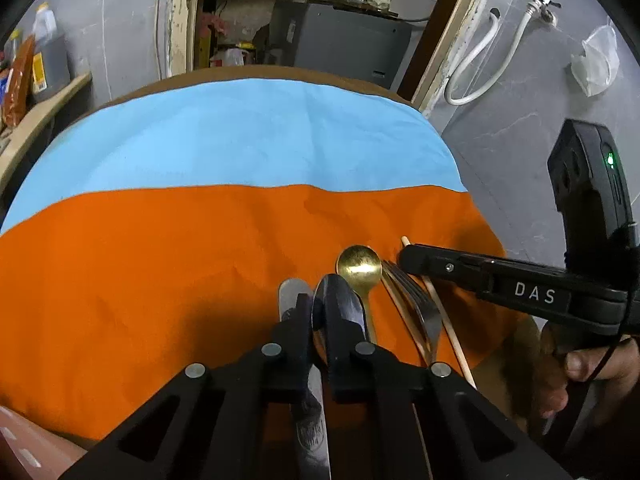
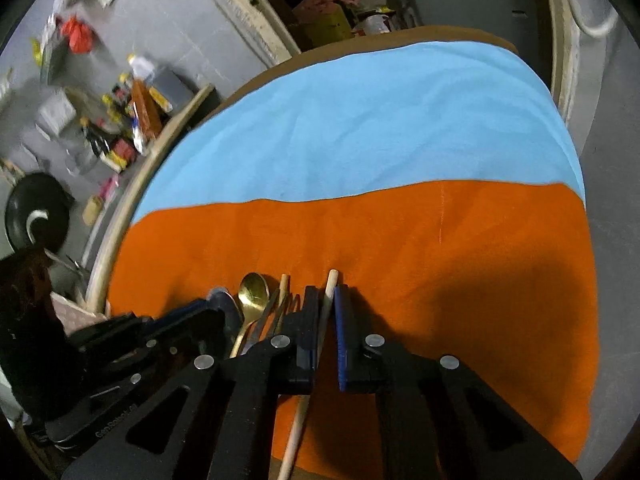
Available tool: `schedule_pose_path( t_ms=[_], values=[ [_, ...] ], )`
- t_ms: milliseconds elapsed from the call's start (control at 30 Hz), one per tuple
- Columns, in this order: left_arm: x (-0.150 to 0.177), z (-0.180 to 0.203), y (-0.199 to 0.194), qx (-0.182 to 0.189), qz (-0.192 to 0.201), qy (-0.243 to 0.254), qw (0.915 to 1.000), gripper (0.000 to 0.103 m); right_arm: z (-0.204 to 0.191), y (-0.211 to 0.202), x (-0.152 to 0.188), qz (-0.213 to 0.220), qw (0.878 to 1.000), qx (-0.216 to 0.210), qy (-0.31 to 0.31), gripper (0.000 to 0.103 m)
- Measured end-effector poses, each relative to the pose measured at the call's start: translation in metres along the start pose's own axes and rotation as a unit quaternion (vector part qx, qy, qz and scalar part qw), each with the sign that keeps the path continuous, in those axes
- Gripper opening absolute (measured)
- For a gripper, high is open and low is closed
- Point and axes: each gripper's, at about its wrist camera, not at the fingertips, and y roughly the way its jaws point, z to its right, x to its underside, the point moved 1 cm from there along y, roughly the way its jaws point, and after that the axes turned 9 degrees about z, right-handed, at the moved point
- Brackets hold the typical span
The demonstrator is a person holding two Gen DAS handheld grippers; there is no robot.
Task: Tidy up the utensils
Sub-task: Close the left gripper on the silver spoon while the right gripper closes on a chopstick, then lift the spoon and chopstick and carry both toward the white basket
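Note:
Several utensils lie side by side on the orange cloth (image 1: 160,280): a table knife (image 1: 292,292), a silver spoon (image 1: 352,312), a gold spoon (image 1: 359,266), a fork (image 1: 416,300) and two wooden chopsticks (image 1: 440,312). My left gripper (image 1: 316,312) has its jaws narrowly apart around the silver spoon's bowl, knife just left. My right gripper (image 2: 326,300) straddles the right chopstick (image 2: 330,284), jaws slightly apart, not clamped. It also shows in the left wrist view (image 1: 404,258). The gold spoon (image 2: 253,290) and fork (image 2: 280,312) lie to its left.
The cloth's far half is light blue (image 1: 240,140), on a brown round table (image 1: 280,74). A shelf with bottles (image 2: 136,112) stands at the left. A grey wall and white hose (image 1: 480,60) are at the right. The person's hand (image 1: 580,368) holds the right gripper.

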Motion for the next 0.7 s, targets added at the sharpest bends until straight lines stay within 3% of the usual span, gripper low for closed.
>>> schedule_pose_path(
  t_ms=[400, 533, 700],
  values=[
    [0.003, 0.008, -0.032, 0.011, 0.022, -0.001, 0.9997, 0.002, 0.007, -0.059, 0.012, 0.108, 0.993, -0.03, 0.041, 0.004],
    [0.006, 0.014, -0.05, 0.001, 0.052, 0.004, 0.9987, 0.002, -0.001, -0.083, 0.013, 0.149, 0.988, -0.034, 0.033, 0.004],
    [0.015, 0.018, -0.087, -0.031, 0.12, 0.008, 0.9923, 0.002, -0.017, -0.115, 0.018, 0.209, 0.977, -0.032, 0.011, 0.004]
  ],
)
